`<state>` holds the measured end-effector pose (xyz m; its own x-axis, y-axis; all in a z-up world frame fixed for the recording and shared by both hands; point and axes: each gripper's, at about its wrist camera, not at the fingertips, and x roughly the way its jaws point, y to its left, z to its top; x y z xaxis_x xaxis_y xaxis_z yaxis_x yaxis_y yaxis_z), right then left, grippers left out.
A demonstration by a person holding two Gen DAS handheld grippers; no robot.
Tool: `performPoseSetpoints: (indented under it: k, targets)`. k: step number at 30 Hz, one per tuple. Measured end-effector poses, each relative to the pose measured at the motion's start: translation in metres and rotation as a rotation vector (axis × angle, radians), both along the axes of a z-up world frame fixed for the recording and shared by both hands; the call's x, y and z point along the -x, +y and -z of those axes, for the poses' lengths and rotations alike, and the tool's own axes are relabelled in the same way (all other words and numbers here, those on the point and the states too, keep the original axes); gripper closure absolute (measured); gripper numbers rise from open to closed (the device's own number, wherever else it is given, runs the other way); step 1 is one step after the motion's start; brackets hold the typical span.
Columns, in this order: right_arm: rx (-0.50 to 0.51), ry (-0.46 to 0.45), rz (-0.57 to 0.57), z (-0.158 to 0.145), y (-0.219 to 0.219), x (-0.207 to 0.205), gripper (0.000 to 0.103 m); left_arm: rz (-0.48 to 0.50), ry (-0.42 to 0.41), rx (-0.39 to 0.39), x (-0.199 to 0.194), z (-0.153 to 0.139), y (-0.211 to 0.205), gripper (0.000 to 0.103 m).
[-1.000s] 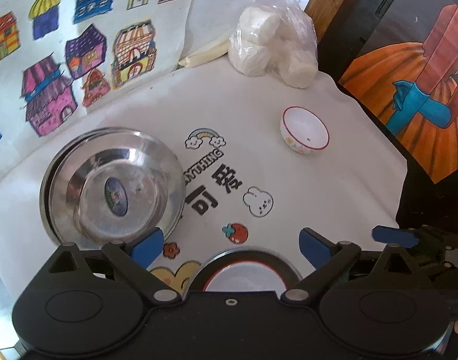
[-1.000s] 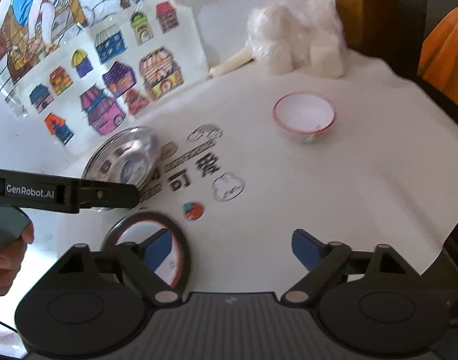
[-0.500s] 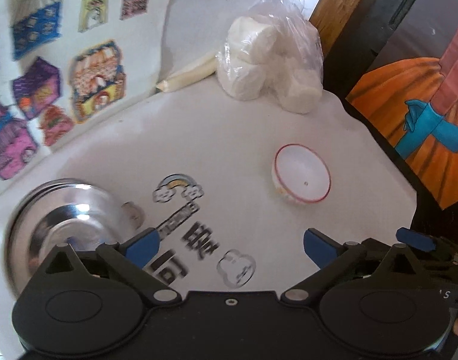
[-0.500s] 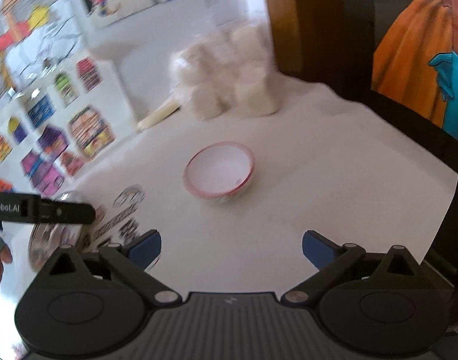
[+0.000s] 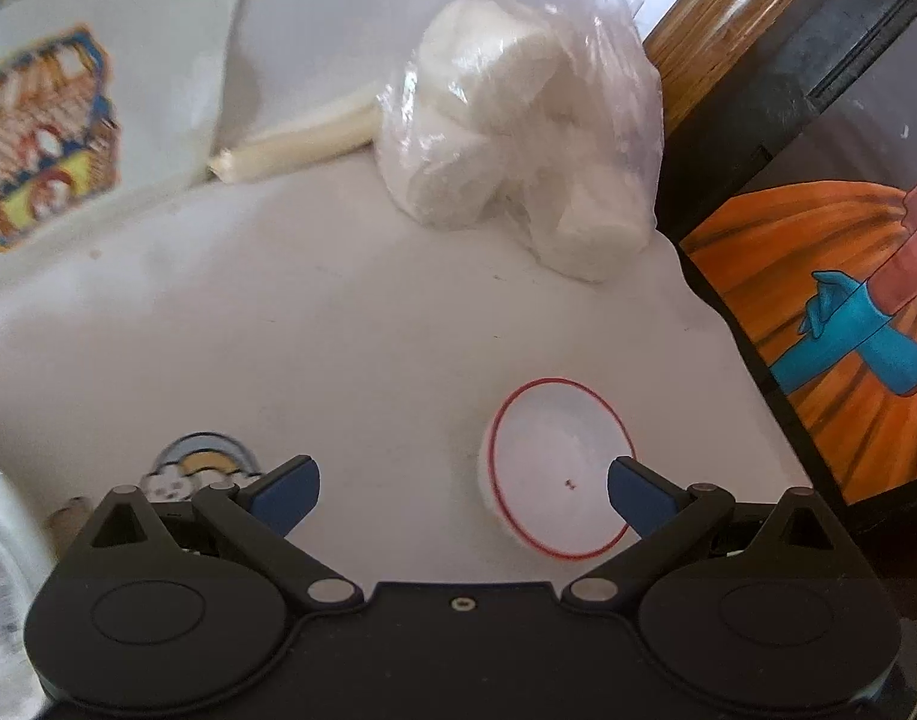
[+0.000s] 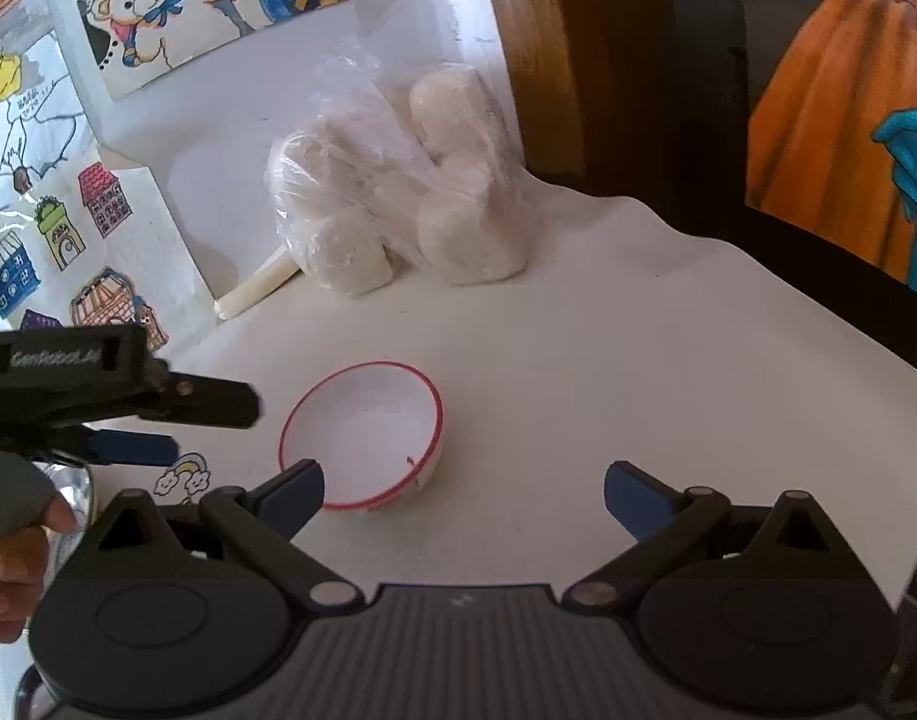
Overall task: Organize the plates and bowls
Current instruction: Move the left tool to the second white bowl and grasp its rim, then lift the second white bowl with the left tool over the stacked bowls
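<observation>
A small white bowl with a red rim (image 5: 557, 468) (image 6: 362, 432) stands upright on the white cloth. My left gripper (image 5: 461, 480) is open and low over the cloth, its right finger (image 5: 632, 495) overlapping the bowl's near right rim. In the right wrist view this gripper (image 6: 209, 427) reaches in from the left, just short of the bowl. My right gripper (image 6: 463, 483) stands wide with its jaws closing. Its left finger (image 6: 296, 492) lies over the bowl's near rim, and mostly bare cloth shows between the fingers. A sliver of steel plate (image 6: 77, 489) shows at the left.
A clear bag of white rolls (image 5: 518, 138) (image 6: 398, 204) sits at the back beside a rolled paper stick (image 5: 296, 144). Drawings of houses (image 6: 56, 240) lean on the wall at the left. A dark-framed orange painting (image 5: 848, 312) borders the cloth on the right.
Both grippers have moved right and down toward the red-rimmed bowl, which is now at their fingertips. The steel plates and the printed cloth pictures have slid off to the left.
</observation>
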<state>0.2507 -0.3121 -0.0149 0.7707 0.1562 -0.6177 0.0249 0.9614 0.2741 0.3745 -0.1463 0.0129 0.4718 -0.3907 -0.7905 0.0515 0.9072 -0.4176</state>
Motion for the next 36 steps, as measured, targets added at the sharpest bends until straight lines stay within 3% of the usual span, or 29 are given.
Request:
performPoseSetpoints:
  k: [4, 7, 17, 22, 25, 32, 36]
  targets:
    - [0.009, 0.011, -0.004, 0.009, 0.003, -0.013, 0.007, -0.004, 0.009, -0.026, -0.009, 0.012, -0.003, 0.002]
    - [0.001, 0.037, -0.005, 0.015, 0.004, -0.023, 0.016, 0.006, 0.003, -0.048, -0.013, 0.017, -0.007, 0.003]
    - [-0.018, 0.055, -0.016, 0.020, 0.013, -0.032, 0.045, 0.026, -0.015, -0.056, -0.013, 0.022, -0.012, 0.025]
    - [-0.030, 0.053, -0.030, 0.020, 0.020, -0.033, 0.059, 0.047, -0.019, -0.054, -0.013, 0.021, -0.014, 0.030]
    - [-0.031, 0.050, -0.031, 0.020, 0.022, -0.033, 0.065, 0.070, -0.006, -0.042, -0.012, 0.022, -0.017, 0.042]
    - [-0.056, 0.051, -0.026, 0.020, 0.024, -0.033, 0.073, 0.100, 0.036, 0.011, -0.010, 0.028, -0.018, 0.082]
    - [-0.082, 0.057, -0.014, 0.021, 0.021, -0.031, 0.077, 0.099, 0.049, 0.032, -0.009, 0.029, -0.017, 0.086]
